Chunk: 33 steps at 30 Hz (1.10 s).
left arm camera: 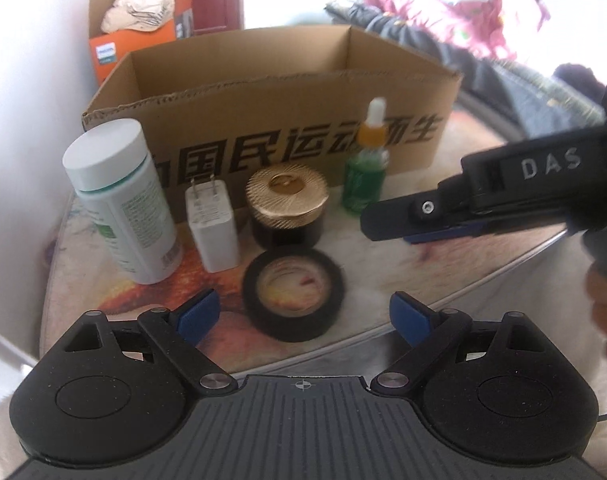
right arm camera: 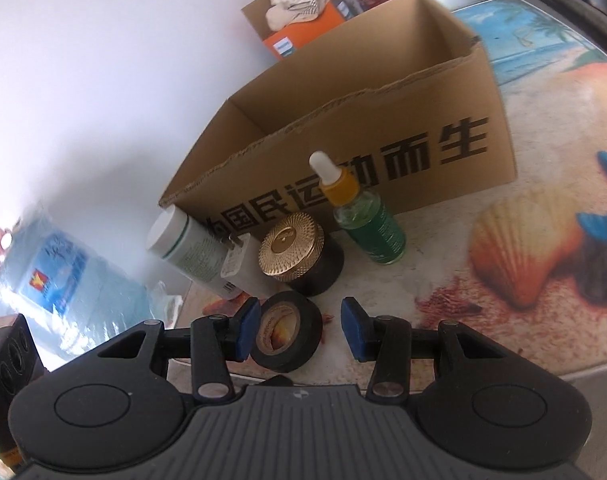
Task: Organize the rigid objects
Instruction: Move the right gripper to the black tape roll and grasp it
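While nothing has yet gone into the cardboard box [left arm camera: 239, 92], whose visible interior looks empty, five items stand before it on the table [left arm camera: 443, 264]: white pill bottle [left arm camera: 119, 200], plug adapter [left arm camera: 211, 220], gold-lidded jar [left arm camera: 285, 204], black tape roll [left arm camera: 293, 294] in front, green dropper bottle [left arm camera: 363, 172]. Both claws hold nothing: left gripper [left arm camera: 303, 312] gapes wide near the tape; right gripper [right arm camera: 299, 330] stands partly open above it.

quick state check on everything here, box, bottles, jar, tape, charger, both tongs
cardboard box: open on top, upright
white bottle: upright, cap on
charger: standing on end, prongs up
gold-lidded jar: upright, lid on
dropper bottle: upright, dropper cap on
tape roll: lying flat
left tongs: open, nothing held
right tongs: open, nothing held
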Motion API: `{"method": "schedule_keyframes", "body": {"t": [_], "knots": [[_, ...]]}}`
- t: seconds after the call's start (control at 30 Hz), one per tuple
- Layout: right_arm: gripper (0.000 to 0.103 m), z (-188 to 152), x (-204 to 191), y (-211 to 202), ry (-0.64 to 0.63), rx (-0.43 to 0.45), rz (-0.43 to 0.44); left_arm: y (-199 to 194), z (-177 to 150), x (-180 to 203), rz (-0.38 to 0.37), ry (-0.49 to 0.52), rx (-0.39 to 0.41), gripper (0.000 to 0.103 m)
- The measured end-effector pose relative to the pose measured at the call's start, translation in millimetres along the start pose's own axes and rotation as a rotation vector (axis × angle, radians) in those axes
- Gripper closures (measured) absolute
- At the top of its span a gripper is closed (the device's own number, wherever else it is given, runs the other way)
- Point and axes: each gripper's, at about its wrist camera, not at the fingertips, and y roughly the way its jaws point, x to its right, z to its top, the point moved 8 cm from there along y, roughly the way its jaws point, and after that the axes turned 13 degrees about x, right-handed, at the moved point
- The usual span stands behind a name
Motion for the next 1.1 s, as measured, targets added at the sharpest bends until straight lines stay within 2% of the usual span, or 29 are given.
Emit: {"method": "schedule_keyframes", "body": {"t": [0.13, 0.23, 0.33, 0.53, 0.87, 1.07, 1.1], "knots": [[0.061, -3.4, -1.6, 14.6, -0.026, -0.017, 0.003, 10.8, -5.7, -2.9, 0.020, 0.015, -0.029, 0.023], [0.062, -7.3, -1.6, 24.4, -0.028, -0.035, 0.008, 18.7, -9.3, -6.8, 0.001, -0.010, -0.050, 0.031], [0.064, -14.8, -0.5, 34.1, -0.028, -0.059, 0.014, 19.5, -8.1, -8.5, -0.014, -0.017, -0.035, 0.037], [0.072, -22.2, 4.2, 41.4, -0.059, -0.091, -0.002, 13.7, -10.6, 1.3, -0.057, 0.011, -0.008, 0.037], [0.072, -17.7, 12.9, 31.6, -0.120, -0.066, -0.055, 19.8, -9.1, 9.7, -0.087, 0.043, -0.003, 0.033], [0.072, -21.2, 6.2, 38.7, -0.191, -0.051, -0.061, 23.2, -7.1, 9.9, -0.078, 0.033, 0.015, 0.037], [0.078, -22.0, 5.1, 39.2, -0.201, -0.048, -0.063, 21.1, -8.3, 9.4, -0.075, 0.033, 0.018, 0.037]]}}
